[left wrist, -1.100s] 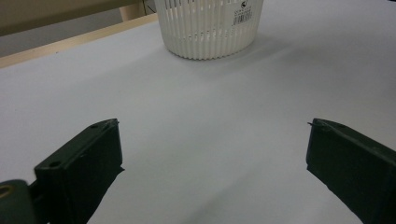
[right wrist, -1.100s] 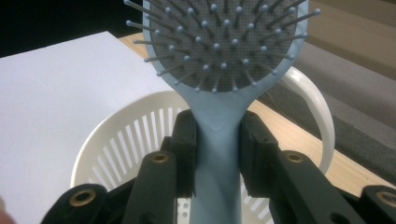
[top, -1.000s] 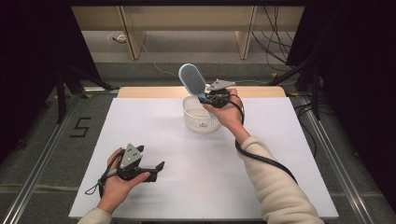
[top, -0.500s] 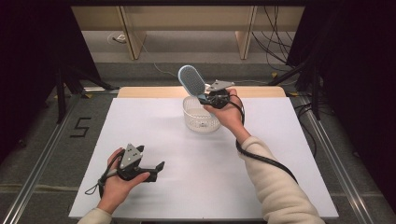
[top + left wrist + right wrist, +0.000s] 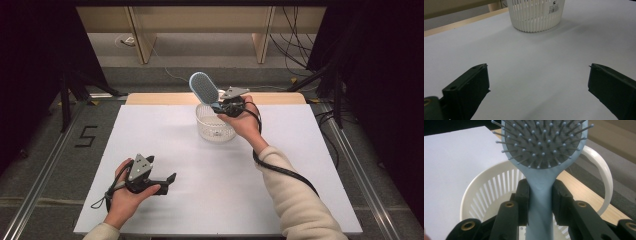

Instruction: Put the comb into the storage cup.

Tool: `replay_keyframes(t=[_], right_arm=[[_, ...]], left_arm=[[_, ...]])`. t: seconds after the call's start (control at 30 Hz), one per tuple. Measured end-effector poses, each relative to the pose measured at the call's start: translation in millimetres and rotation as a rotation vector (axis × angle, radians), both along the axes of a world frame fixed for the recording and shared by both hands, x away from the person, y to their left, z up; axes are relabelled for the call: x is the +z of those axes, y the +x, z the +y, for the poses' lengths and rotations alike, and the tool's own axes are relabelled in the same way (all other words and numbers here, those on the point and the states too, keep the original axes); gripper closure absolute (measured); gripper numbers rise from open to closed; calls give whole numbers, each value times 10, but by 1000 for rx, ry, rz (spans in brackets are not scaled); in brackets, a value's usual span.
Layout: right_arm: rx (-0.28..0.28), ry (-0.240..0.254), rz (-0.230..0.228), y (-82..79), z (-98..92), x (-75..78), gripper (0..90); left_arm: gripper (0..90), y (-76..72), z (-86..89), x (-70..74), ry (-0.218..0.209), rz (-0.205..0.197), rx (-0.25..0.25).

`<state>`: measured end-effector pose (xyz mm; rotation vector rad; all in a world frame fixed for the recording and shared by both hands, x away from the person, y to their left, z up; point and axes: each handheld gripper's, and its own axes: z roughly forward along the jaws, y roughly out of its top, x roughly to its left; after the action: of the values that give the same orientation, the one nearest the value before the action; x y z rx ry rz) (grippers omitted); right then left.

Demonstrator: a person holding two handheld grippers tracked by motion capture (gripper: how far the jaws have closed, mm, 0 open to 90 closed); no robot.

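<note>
White table [image 5: 175, 145] | right gripper [image 5: 226, 106] clamps hairbrush [image 5: 202, 87] above basket [image 5: 214, 122]

The basket [image 5: 215, 122] stands at the table's [image 5: 300, 165] far middle, the hairbrush [image 5: 203, 88] above it.

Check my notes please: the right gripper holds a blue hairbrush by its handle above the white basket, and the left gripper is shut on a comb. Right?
Not quite. The left gripper is open with nothing between its jaws, as the left gripper view shows. The rest stands: the right gripper clamps the blue hairbrush by its handle above the white basket.
</note>
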<state>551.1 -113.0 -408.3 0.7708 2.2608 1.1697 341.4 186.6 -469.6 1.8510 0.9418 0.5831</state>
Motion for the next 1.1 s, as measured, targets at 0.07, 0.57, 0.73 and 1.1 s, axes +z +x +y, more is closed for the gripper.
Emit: replay_keyframes(t=[0.07, 0.57, 0.73, 1.1], right_arm=[[0, -3, 1, 3, -4, -4, 705], [14, -75, 66, 42, -5, -23, 577], [26, -79, 97, 37, -77, 16, 476], [33, -15, 129, -59, -154, 77, 286]], left_arm=[[30, 0, 0, -1, 1, 0, -1], [29, -3, 2, 0, 2, 1, -1], [29, -4, -8, 2, 5, 0, -4], [33, -7, -7, 2, 5, 8, -3]])
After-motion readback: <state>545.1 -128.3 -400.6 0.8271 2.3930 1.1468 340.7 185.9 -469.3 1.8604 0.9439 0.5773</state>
